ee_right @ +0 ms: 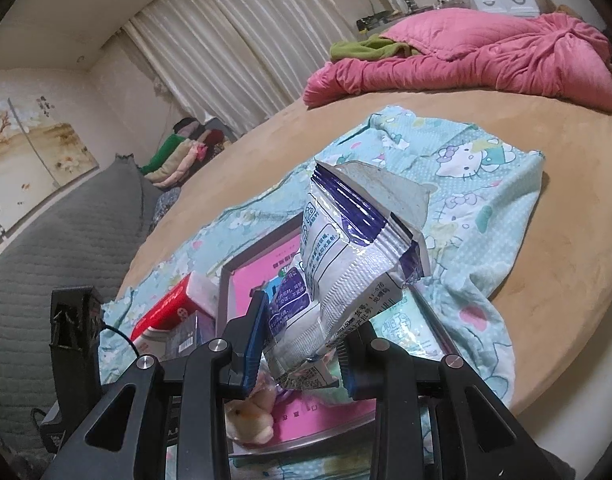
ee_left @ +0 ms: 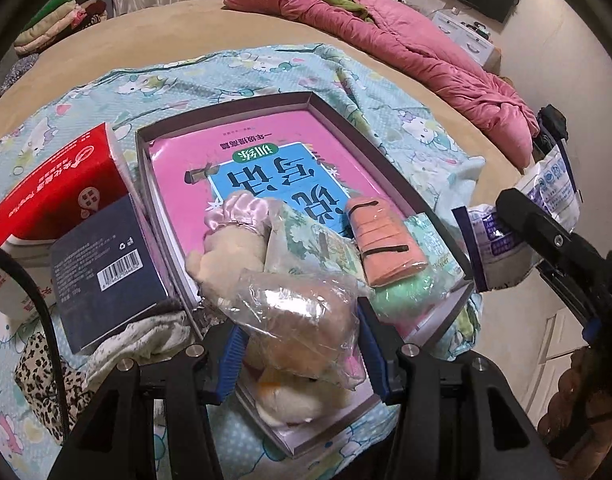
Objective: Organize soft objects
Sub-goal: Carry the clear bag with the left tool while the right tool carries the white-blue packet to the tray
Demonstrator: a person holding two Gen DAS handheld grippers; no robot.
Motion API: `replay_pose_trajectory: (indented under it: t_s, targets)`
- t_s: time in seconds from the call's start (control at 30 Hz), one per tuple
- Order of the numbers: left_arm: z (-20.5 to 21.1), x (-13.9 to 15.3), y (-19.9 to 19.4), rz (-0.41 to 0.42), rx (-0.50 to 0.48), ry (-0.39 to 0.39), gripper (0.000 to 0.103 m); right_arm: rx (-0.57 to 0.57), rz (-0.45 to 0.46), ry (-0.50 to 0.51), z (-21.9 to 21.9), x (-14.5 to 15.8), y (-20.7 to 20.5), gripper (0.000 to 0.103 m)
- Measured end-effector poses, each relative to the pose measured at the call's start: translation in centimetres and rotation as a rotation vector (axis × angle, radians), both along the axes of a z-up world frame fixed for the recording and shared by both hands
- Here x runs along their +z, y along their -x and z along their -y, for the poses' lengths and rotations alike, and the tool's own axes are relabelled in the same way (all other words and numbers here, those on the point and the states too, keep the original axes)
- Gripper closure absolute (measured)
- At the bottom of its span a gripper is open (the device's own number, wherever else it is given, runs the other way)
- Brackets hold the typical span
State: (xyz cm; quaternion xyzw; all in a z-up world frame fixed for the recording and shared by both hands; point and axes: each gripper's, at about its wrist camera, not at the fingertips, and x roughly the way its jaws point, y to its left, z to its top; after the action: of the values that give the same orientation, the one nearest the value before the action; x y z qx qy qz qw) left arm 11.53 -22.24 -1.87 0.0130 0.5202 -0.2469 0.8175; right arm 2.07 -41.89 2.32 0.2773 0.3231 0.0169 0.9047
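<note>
My left gripper pinches a clear plastic bag holding a tan plush toy over the shallow grey box's near corner; my right gripper clamps a crinkled white-and-purple foil pouch above the box.

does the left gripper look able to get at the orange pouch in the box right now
Probably not yet: the left gripper is shut on a bagged plush toy, so its jaws are full. The orange pouch itself lies uncovered on top, just ahead in the box.
</note>
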Motion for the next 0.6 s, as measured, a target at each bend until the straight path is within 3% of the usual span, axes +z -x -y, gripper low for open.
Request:
replay_pose_trajectory:
  t_s: [0.6]
  targets:
    - [0.1, -0.7, 0.3, -0.012, -0.032, 0.032, 0.051, 0.086, -0.063, -0.044, -1.8, -2.2, -2.8, 0.071]
